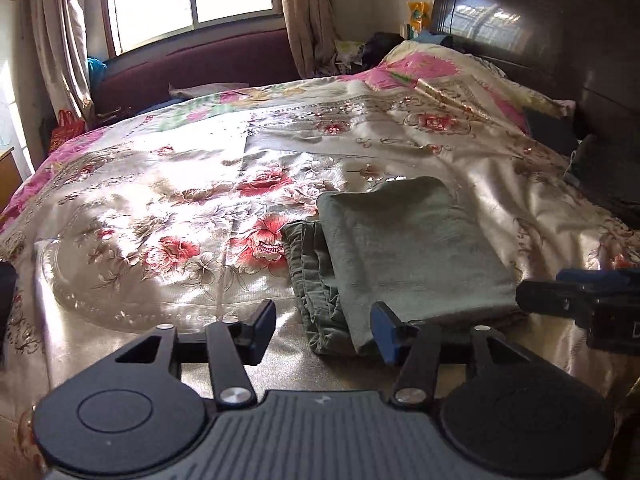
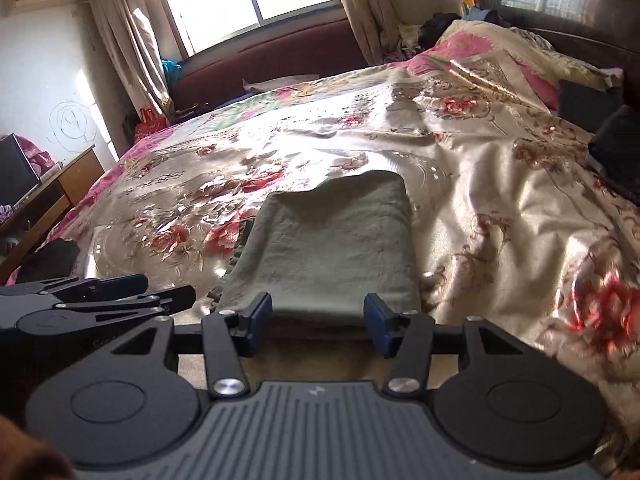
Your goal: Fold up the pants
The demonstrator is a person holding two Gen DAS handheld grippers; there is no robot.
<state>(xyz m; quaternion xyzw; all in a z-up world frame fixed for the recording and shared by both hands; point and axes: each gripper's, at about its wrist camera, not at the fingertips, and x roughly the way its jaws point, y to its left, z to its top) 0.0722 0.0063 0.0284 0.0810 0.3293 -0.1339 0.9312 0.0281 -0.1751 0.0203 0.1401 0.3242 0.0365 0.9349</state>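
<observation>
Your pants (image 1: 408, 248) lie folded on the bed (image 1: 160, 208), near its front edge, waistband bunched at their left. Your left gripper (image 1: 323, 326) and right gripper (image 2: 318, 322) both stand open and empty at that near edge, apparently released to leave the fold undisturbed.

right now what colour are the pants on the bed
Muted grey-green pants, folded on the floral bedspread; clearest in the right wrist view.

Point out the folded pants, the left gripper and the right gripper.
folded pants (image 2: 332, 248): right wrist view, middle of the flat green top layer.
left gripper (image 1: 324, 330): left wrist view, midway between its open fingertips.
right gripper (image 2: 318, 326): right wrist view, midway between its open fingertips.
</observation>
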